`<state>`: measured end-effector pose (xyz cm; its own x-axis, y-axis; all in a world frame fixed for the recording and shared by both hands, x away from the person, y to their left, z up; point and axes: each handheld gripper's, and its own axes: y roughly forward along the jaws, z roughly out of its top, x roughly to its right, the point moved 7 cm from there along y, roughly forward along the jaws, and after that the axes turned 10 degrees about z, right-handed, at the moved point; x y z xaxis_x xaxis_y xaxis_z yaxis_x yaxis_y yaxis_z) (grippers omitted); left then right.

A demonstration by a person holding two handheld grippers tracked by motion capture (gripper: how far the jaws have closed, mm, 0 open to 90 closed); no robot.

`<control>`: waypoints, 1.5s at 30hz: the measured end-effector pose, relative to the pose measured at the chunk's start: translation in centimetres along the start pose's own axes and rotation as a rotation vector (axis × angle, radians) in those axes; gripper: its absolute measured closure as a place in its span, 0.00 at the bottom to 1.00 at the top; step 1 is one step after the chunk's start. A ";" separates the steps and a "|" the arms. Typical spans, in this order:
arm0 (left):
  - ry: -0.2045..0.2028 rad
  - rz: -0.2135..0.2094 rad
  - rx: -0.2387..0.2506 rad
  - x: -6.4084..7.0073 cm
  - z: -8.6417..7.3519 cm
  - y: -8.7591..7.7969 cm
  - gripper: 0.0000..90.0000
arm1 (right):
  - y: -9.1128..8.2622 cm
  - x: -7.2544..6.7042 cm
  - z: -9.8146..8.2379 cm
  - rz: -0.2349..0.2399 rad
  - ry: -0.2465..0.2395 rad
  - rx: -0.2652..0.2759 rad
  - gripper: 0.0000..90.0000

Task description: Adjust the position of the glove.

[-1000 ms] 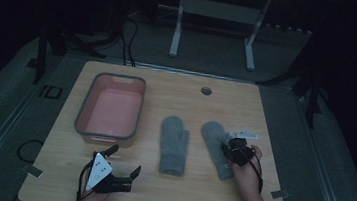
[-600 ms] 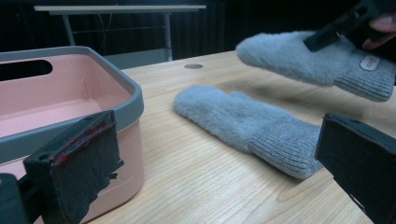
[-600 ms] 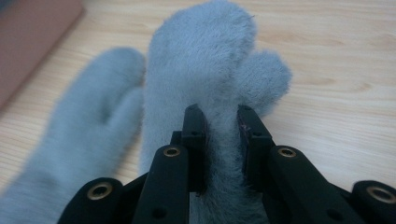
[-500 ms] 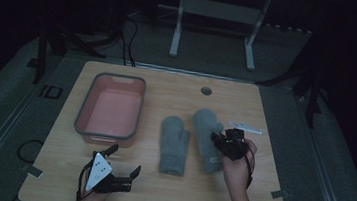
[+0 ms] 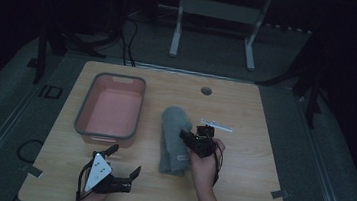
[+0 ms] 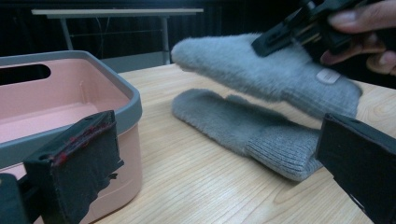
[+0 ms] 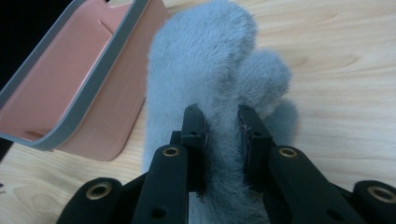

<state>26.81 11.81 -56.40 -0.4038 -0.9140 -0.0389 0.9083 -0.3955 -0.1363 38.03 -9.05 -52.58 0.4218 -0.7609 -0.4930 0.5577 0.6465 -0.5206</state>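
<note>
Two fluffy grey mittens are on the wooden table. One mitten [image 5: 171,166] [image 6: 238,126] lies flat, right of the pink bin [image 5: 83,115] [image 6: 112,93] [image 7: 88,79]. The other mitten [image 5: 174,116] [image 6: 261,70] [image 7: 205,60] hangs just above it, clear of the table. My right gripper [image 5: 190,138] [image 7: 220,116] [image 6: 280,37] is shut on this raised mitten near its cuff, both pads sunk into the fur. My left gripper [image 5: 124,159] [image 6: 217,158] rests at the table's front left, open, with nothing between its jaws, facing the mittens.
A thin white strip [image 5: 216,124] lies on the table right of the mittens. A round cable hole [image 5: 206,90] sits near the far edge. Bits of tape [image 5: 279,194] mark the front corners. Metal stand legs [image 5: 177,25] rise behind the table.
My right gripper has carried its mitten left and slightly up, from beside the other mitten to over it. The left gripper has stayed where it was.
</note>
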 end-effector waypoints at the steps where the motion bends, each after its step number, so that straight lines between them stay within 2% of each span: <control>1: 0.001 0.000 0.001 0.0 0.0 0.0 0.00 | 0.2 0.0 -0.2 0.003 0.010 0.003 0.84; 5: -0.004 -0.001 0.003 -0.1 0.0 -0.1 0.00 | 1.0 0.2 -0.7 0.009 0.053 0.011 0.84; 9: -0.001 -0.003 0.002 0.0 0.0 -0.1 0.00 | 1.9 0.8 -1.2 -0.015 0.066 0.014 0.81; 13: 0.000 -0.005 0.000 0.0 0.0 0.0 0.00 | 2.8 1.2 -2.0 -0.027 0.075 -0.001 0.68; 16: 0.002 -0.003 0.000 0.0 0.0 -0.1 0.00 | 2.4 1.0 -1.9 -0.025 0.049 0.009 0.58; 17: 0.003 -0.002 0.000 0.0 0.0 -0.1 0.00 | 2.1 0.9 -1.7 -0.025 0.028 0.008 0.55; 20: 0.004 -0.002 -0.002 0.0 0.0 -0.1 0.00 | 0.5 0.5 -0.5 -0.007 -0.023 0.038 0.53; 22: 0.010 -0.004 -0.003 0.0 0.0 -0.2 0.00 | -0.7 0.2 0.3 -0.003 -0.084 0.036 0.53; 24: 0.011 -0.005 -0.004 0.1 0.0 -0.2 0.00 | -1.9 -0.4 0.9 0.056 -0.150 0.035 0.51; 26: 0.010 -0.014 -0.010 0.2 0.0 -0.1 0.00 | -2.8 -0.5 1.0 0.062 -0.236 0.004 0.52; 28: 0.013 -0.021 -0.016 0.4 -0.1 0.0 0.00 | -3.5 -0.7 0.7 0.120 -0.244 -0.031 0.51; 29: 0.017 -0.025 -0.017 0.6 -0.1 0.0 0.00 | -3.8 -0.7 0.4 0.132 -0.255 -0.050 0.51; 30: 0.019 -0.025 -0.016 0.6 -0.1 0.0 0.00 | -4.2 -1.1 -0.3 0.162 -0.295 -0.069 0.51; 32: 0.022 -0.026 -0.016 0.7 -0.1 0.0 0.00 | -4.4 -1.5 -1.6 0.181 -0.381 -0.115 0.51; 35: 0.019 -0.025 -0.015 0.6 -0.1 -0.1 0.00 | -4.6 -1.9 -4.3 0.219 -0.478 -0.188 0.51; 39: 0.014 -0.024 -0.018 0.6 -0.1 0.0 0.00 | -4.2 -2.0 -6.4 0.216 -0.580 -0.226 0.52; 42: 0.018 -0.030 -0.020 0.7 -0.2 0.1 0.00 | -3.3 -2.1 -7.3 0.202 -0.664 -0.251 0.51; 45: 0.021 -0.035 -0.021 0.7 -0.2 0.1 0.00 | -2.5 -2.2 -7.8 0.184 -0.719 -0.291 0.53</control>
<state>26.55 11.14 -56.65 -0.4380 -0.8973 -0.0542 0.8911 -0.4253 -0.1583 30.18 -8.56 -55.61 0.9021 -0.4257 -0.0700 0.2671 0.6785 -0.6844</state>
